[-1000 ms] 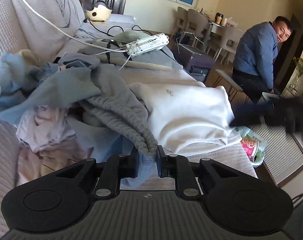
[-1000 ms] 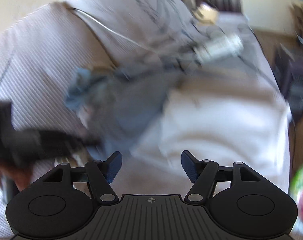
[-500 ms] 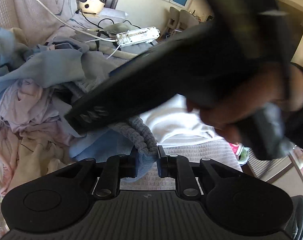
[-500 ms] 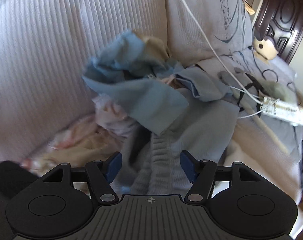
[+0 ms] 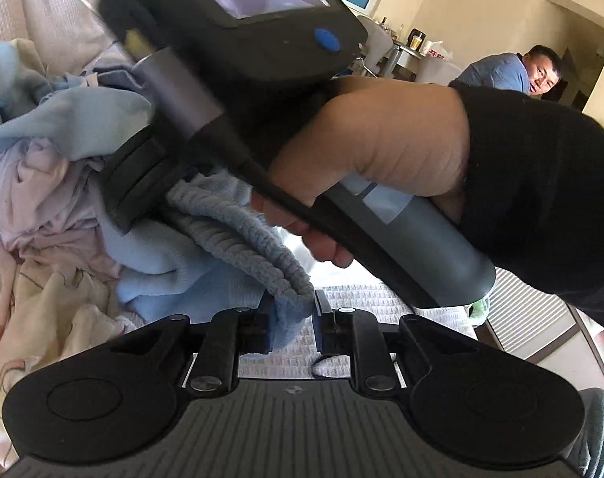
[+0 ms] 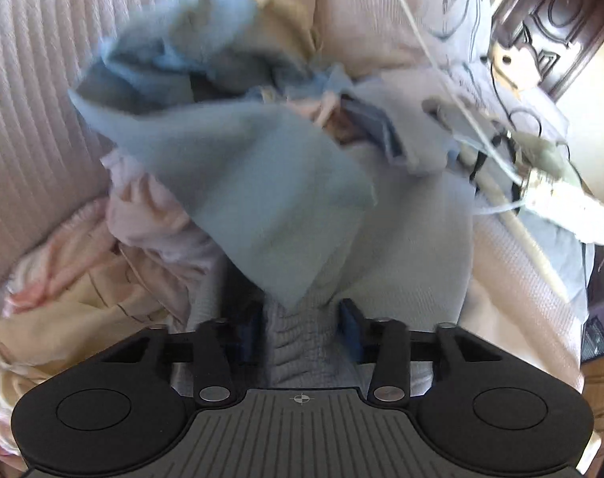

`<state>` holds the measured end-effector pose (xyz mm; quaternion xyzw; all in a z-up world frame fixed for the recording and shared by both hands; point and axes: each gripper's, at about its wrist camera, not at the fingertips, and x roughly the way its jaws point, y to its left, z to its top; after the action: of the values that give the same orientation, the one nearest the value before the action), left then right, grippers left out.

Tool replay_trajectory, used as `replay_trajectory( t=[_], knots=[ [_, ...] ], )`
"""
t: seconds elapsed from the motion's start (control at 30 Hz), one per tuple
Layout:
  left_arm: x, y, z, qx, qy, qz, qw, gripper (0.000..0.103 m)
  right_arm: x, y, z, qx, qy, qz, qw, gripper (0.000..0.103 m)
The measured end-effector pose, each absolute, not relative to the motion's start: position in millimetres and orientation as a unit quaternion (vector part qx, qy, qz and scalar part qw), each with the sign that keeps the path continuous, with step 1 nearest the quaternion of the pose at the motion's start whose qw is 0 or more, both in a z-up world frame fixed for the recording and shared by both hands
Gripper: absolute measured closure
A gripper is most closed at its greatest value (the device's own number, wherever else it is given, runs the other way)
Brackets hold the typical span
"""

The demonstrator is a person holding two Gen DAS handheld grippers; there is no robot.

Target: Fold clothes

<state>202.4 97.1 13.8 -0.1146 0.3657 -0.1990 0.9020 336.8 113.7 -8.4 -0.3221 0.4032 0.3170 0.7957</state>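
Sweater [image 5: 238,247] hem sits pinched in my left gripper [image 5: 292,324], trailing from the pile [image 6: 150,239]; my right gripper [image 6: 302,332] (half-open) straddles its ribbing. Pickup step: clamp next, then lift clear.

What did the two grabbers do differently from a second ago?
The right gripper swung in from the side to the clothes pile, and its jaws now straddle the blue knit sweater, narrower than before. The left gripper stayed clamped on the sweater's ribbed hem.
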Motion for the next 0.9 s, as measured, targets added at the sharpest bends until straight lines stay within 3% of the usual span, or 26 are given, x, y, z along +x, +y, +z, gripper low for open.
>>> replay_trajectory(
  t=[0.2,0.53,0.7,0.9],
  knots=[
    [176,106,41,-0.078,0.345,-0.202,0.913,0.087,347,70,45,-0.2,0.43,0.331,0.816,0.077],
    [86,110,142,-0.058,0.3,-0.296,0.905,0.087,274,-67,175,-0.086,0.371,0.366,0.849,0.086],
    [33,57,168,-0.015,0.298,-0.382,0.874,0.087,218,-154,189,-0.054,0.363,0.356,0.859,0.086],
    [13,-18,130,0.023,0.345,-0.444,0.826,0.087,191,-244,157,0.003,0.4,0.285,0.871,0.086]
  ],
)
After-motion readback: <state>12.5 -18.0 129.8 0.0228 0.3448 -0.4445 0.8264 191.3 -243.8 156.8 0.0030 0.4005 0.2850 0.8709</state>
